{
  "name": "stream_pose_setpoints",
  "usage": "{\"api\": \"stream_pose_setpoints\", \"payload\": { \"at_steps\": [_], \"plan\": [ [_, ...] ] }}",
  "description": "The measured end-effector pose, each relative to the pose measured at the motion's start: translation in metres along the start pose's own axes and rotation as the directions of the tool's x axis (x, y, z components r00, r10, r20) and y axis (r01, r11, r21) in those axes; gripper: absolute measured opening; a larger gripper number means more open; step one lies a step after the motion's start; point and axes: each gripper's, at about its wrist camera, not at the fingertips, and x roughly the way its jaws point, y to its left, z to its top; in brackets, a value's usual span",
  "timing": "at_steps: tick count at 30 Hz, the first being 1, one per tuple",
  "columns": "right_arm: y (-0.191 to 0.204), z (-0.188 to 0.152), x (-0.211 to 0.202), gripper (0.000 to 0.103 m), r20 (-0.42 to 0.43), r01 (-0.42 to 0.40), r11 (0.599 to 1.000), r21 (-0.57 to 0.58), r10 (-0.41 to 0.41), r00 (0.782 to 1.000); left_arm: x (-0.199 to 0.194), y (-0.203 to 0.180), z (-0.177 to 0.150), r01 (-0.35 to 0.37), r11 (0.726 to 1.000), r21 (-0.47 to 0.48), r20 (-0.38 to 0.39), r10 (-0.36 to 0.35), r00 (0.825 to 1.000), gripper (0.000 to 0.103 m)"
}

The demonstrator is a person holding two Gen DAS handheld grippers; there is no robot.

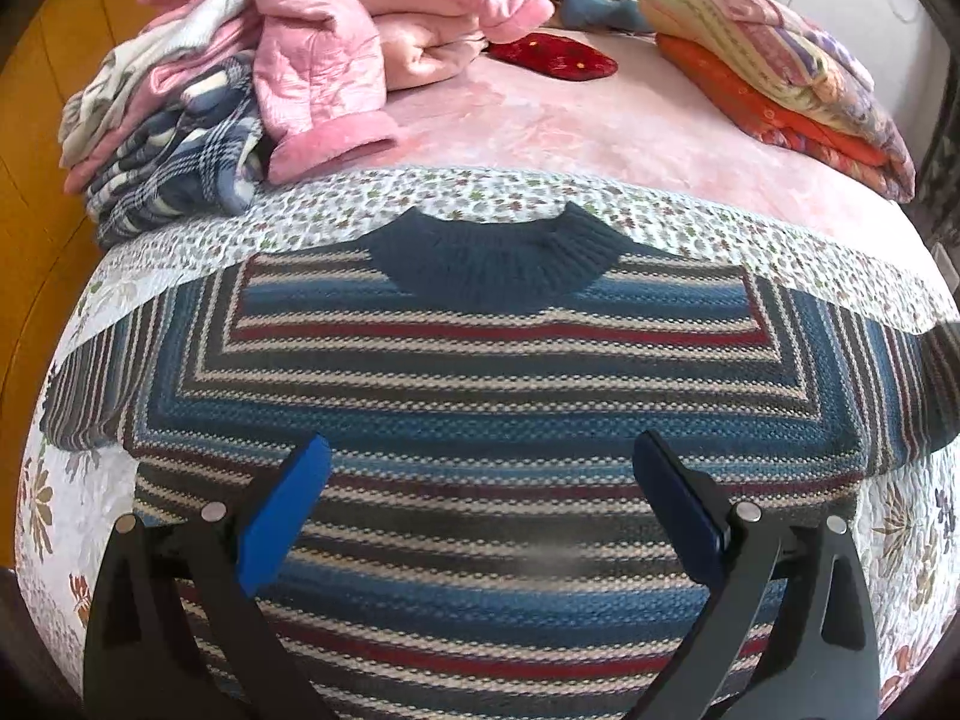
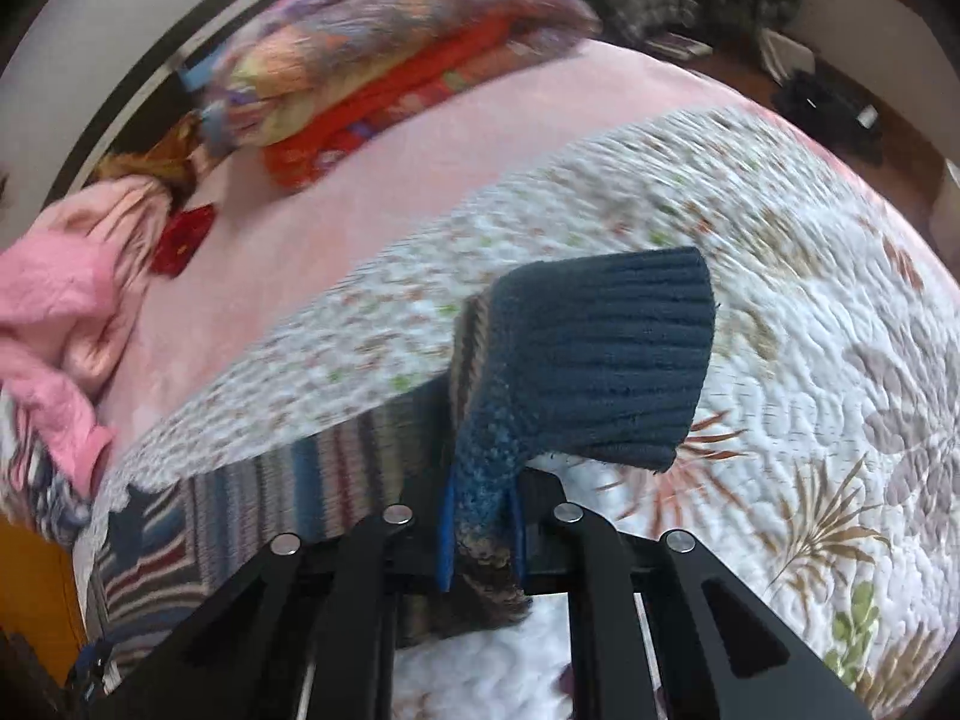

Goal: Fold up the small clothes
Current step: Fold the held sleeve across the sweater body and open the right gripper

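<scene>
Your right gripper (image 2: 480, 531) is clamped on the end of the sweater's sleeve (image 2: 576, 360), just behind the ribbed blue cuff, which stands up and forward past the fingertips. From there the sleeve trails down to your left toward the striped sweater (image 1: 480, 396), so the fold you are set up for probably carries this sleeve leftward and across the chest. The sweater lies flat, front up, on the flowered quilt (image 1: 336, 216) with its blue collar (image 1: 498, 264) pointing away from you; its long axis runs from you toward the collar, and the sleeves go out to either side. Your left gripper (image 1: 480, 480) hovers over the lower middle of the sweater with its jaws wide apart and nothing between them, so it is the nearer one for pinning the body while the sleeve comes over. Nothing sits on the sweater itself. The pile of pink clothes (image 1: 336, 48) is just beyond the left shoulder and the folded blankets (image 1: 780, 72) lie well off to the far right; both look clear of the sleeve's path.
</scene>
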Motion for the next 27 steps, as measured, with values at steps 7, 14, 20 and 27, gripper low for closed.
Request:
{"api": "stream_pose_setpoints", "payload": {
  "at_steps": [7, 14, 20, 27],
  "plan": [
    [0.097, -0.035, -0.012, 0.013, -0.064, -0.135, 0.982, -0.134, 0.127, 0.99, 0.005, 0.018, -0.007, 0.024, 0.999, -0.03, -0.019, -0.025, 1.0, 0.1],
    [0.175, -0.077, -0.007, 0.013, -0.142, -0.225, 0.952, -0.208, 0.198, 0.97, 0.003, 0.034, -0.014, 0.047, 0.998, -0.033, -0.013, -0.048, 0.999, 0.1],
    [0.232, -0.112, 0.004, 0.013, -0.209, -0.268, 0.918, -0.293, 0.212, 0.955, 0.003, 0.05, -0.016, 0.06, 0.997, -0.048, -0.019, -0.061, 0.998, 0.1],
    [0.265, -0.159, 0.035, 0.013, -0.282, -0.226, 0.872, -0.433, 0.108, 0.953, 0.002, 0.061, -0.019, 0.061, 0.997, -0.046, -0.025, -0.062, 0.998, 0.1]
  ]
}}
